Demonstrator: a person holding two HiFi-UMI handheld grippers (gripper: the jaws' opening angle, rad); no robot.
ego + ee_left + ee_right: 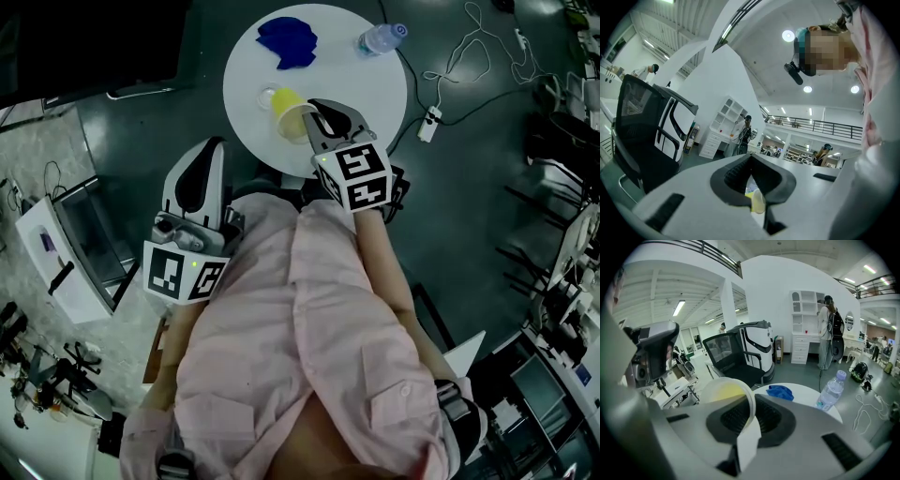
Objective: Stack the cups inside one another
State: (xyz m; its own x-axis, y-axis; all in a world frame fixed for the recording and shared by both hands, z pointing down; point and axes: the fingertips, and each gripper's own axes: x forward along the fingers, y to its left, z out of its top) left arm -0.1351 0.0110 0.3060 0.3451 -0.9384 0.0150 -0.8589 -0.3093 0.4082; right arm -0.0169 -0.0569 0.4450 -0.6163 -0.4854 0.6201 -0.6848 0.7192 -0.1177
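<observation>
Yellow cup (289,108) half-hidden by right tool (317,118), seemingly pinched

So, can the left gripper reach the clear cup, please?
Probably yes: the left gripper hangs off the table edge, with bare tabletop up to the clear cup, though the yellow cup in the right gripper sits beside it.

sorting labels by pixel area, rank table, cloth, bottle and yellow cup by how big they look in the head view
1. table
2. cloth
3. bottle and yellow cup: they look about alike, and the right tool hides part of the cup, so they are not ranked.
</observation>
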